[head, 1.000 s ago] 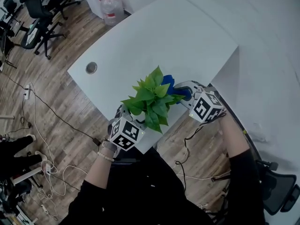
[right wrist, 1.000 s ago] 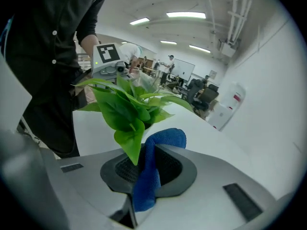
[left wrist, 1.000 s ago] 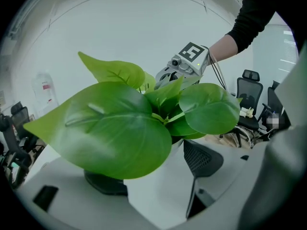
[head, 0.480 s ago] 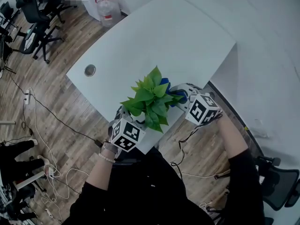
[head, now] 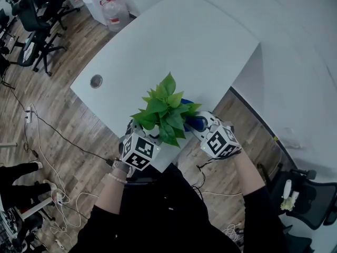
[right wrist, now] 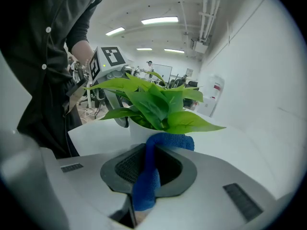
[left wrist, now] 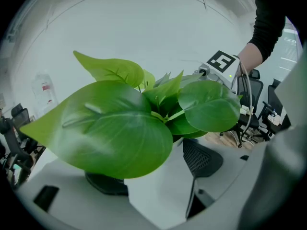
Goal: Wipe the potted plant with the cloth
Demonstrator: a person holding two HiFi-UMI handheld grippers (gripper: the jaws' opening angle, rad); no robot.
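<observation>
Clamps the white pot (left wrist: 153, 195) of the potted plant (head: 164, 112) between the left gripper (left wrist: 152, 174) jaws, closed against its sides. Pinches the blue cloth (right wrist: 168, 141) in the right gripper (right wrist: 144, 186), jaws shut on it, cloth end touching the plant's right side under the leaves.

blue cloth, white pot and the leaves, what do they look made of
The blue cloth looks like soft fabric, perhaps microfibre: it has a fuzzy matte surface and hangs limp. The white pot is smooth, plain and even, so ceramic or plastic; I can't tell which. The leaves are bright green with a slight sheen; whether they are real or artificial is unclear.
</observation>
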